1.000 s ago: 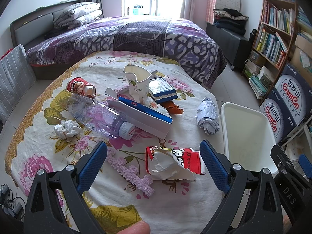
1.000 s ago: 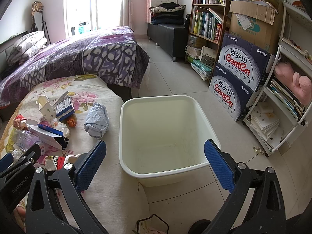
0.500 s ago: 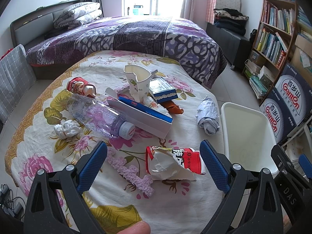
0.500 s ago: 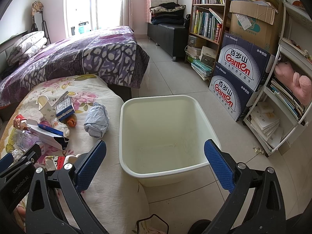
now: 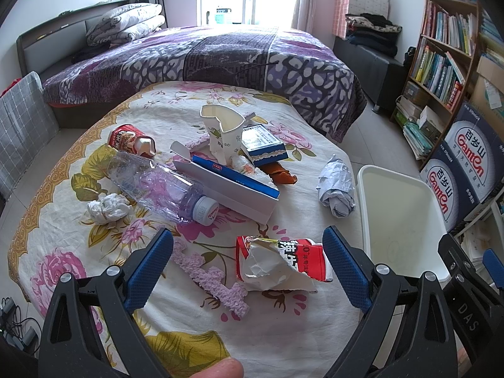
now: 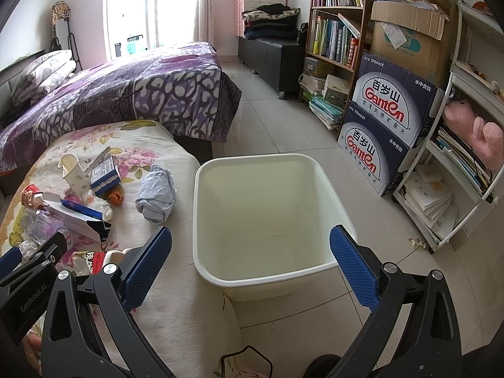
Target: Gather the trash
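Trash lies scattered on a floral-cloth table (image 5: 63, 252). A torn red and white wrapper (image 5: 280, 261) sits between the open fingers of my left gripper (image 5: 249, 264), beside a lilac fuzzy strip (image 5: 208, 277). Farther off are a clear plastic bottle (image 5: 157, 186), a white paper wad (image 5: 107, 208), a long white and blue box (image 5: 233, 186), a paper cup (image 5: 223, 132), a red can (image 5: 129, 138) and a grey crumpled bag (image 5: 337, 186). My right gripper (image 6: 252, 267) hangs open over the empty white bin (image 6: 271, 217), holding nothing.
The bin (image 5: 403, 220) stands on the tile floor right of the table. Stacked Ganten water cartons (image 6: 384, 126) and a bookshelf (image 6: 334, 31) line the right wall. A bed with a purple cover (image 5: 220, 60) lies behind the table. A white wire rack (image 6: 466, 157) stands at far right.
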{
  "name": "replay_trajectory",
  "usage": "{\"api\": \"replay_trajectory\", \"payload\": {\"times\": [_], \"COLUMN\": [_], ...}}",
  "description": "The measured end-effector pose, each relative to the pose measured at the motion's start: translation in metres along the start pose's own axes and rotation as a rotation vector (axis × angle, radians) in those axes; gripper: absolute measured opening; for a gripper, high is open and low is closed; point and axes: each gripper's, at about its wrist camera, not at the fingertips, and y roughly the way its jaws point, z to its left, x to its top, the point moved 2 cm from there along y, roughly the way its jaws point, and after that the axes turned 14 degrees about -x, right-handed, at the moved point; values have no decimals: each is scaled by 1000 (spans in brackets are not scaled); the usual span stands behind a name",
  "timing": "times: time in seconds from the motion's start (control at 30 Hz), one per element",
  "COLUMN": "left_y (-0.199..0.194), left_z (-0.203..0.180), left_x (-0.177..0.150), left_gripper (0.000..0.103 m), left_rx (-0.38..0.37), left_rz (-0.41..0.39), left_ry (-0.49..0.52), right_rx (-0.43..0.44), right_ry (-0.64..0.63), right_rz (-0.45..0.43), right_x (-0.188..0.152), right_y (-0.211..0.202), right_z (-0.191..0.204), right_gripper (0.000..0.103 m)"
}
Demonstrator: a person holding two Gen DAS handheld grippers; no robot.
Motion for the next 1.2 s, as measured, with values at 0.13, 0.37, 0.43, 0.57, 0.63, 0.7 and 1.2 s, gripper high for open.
{"api": "replay_trajectory", "payload": {"times": [0.13, 0.37, 0.43, 0.57, 0.63, 0.7, 1.2], "left_y": [0, -4, -2, 10, 19, 29, 85], "left_z": [6, 34, 50, 90, 117, 138, 185], "left_x": [4, 47, 58, 65, 62, 55, 20], "left_gripper": [93, 93, 96, 96, 96, 96, 96], "left_rx": [5, 97, 143, 159, 145, 127, 93], "left_rz": [0, 34, 86, 230, 329, 410, 648], "left_ry": [0, 59, 128, 192, 193, 179, 263], "right_rx": [20, 152, 191, 320, 386, 474, 560], "right_ry": [-7, -47, -89, -197, -247, -358, -851], "right_rz": [8, 133, 182, 239, 252, 251, 201], "right_x": [3, 30, 32, 32, 30, 22, -40], "right_y": [-3, 7, 14, 27, 30, 29, 22], "right_z": [7, 28, 38, 64, 76, 97, 193], "right_gripper": [96, 96, 96, 96, 96, 96, 79]}}
